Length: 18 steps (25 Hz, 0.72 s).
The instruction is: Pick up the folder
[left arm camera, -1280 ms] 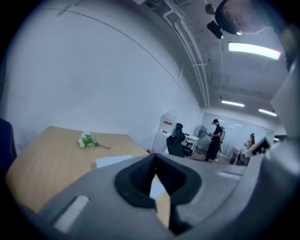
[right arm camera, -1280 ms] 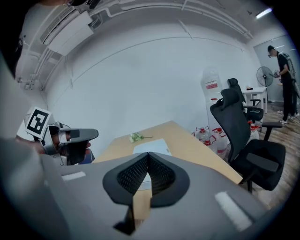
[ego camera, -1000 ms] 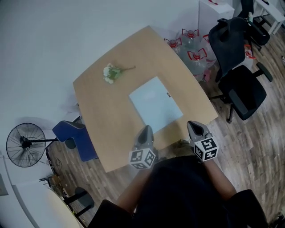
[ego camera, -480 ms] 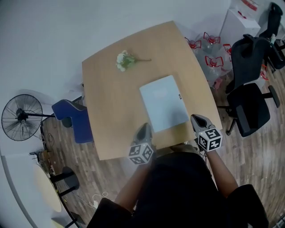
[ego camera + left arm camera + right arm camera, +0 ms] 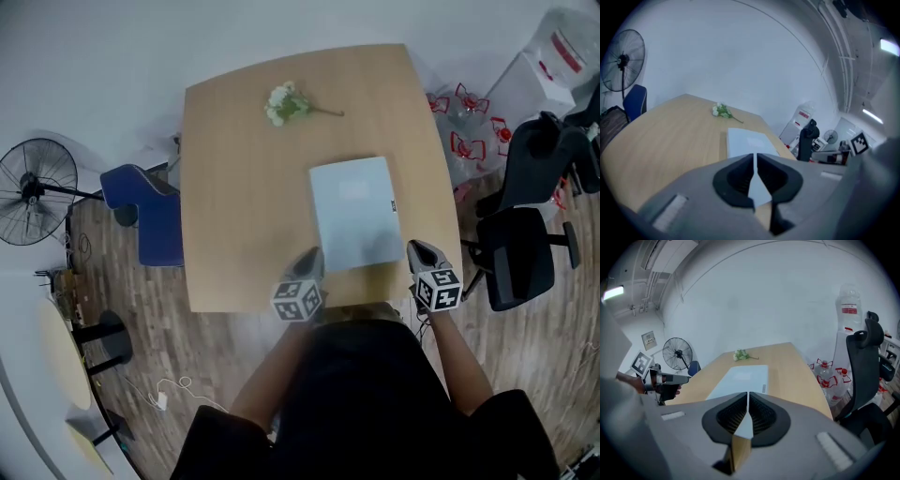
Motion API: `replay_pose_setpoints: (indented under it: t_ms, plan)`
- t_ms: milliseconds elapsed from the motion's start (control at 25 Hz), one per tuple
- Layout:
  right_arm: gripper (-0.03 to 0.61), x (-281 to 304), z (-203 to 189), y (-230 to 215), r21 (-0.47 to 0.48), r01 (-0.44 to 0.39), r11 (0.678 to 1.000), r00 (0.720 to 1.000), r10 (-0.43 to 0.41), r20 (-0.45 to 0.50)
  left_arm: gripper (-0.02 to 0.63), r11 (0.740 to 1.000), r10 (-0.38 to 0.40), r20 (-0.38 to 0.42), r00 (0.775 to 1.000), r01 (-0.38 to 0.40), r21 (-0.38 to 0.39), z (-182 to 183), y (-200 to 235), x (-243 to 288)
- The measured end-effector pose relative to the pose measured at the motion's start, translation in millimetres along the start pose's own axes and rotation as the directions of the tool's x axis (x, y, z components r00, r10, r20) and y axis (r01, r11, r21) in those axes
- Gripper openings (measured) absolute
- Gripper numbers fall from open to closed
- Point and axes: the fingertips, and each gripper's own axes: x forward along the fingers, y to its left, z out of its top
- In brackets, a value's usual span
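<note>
A pale blue folder point(image 5: 356, 213) lies flat on the wooden table point(image 5: 234, 206), its near edge close to the table's front edge. My left gripper point(image 5: 313, 254) hovers over the front edge just left of the folder's near corner, jaws shut and empty. My right gripper point(image 5: 414, 247) hangs at the folder's right near corner, also shut and empty. The left gripper view looks along shut jaws point(image 5: 754, 158) at the folder point(image 5: 749, 142). The right gripper view shows shut jaws point(image 5: 747, 395) with the folder point(image 5: 740, 378) ahead.
A small bunch of white flowers point(image 5: 288, 103) lies at the table's far side. A blue chair point(image 5: 141, 211) and a fan point(image 5: 33, 186) stand to the left. A black office chair point(image 5: 525, 253) and water bottles point(image 5: 464, 122) are on the right.
Both grippers have come down and forward to the table's front edge, one at each side of the folder's near end. The head view has swung, so the table sits squarer in frame.
</note>
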Motion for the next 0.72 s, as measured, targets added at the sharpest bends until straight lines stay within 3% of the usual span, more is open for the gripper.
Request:
replay_pose_setpoints:
  t_ms: [240, 360, 480, 720]
  plan:
    - [0.059, 36, -22, -13, 0.005, -0.007, 1.0, 0.994, 0.008, -0.107, 0.131, 0.995, -0.036, -0.082, 0.996, 0.028, -0.101, -36, 18, 27]
    - [0.198, 55, -34, -26, 0.039, 0.005, 0.999, 0.987, 0.001, -0.159, 0.221, 0.983, -0.092, -0.159, 0.983, 0.064, -0.175, -58, 22, 47]
    - [0.237, 72, -52, -27, 0.094, -0.034, 0.995, 0.974, 0.054, -0.219, 0.312, 0.967, -0.134, -0.235, 0.963, 0.075, -0.245, -80, 26, 62]
    - [0.344, 101, -77, -23, 0.186, -0.091, 0.978, 0.942, 0.145, -0.303, 0.373, 0.941, -0.175, -0.272, 0.946, 0.079, -0.328, -102, 39, 82]
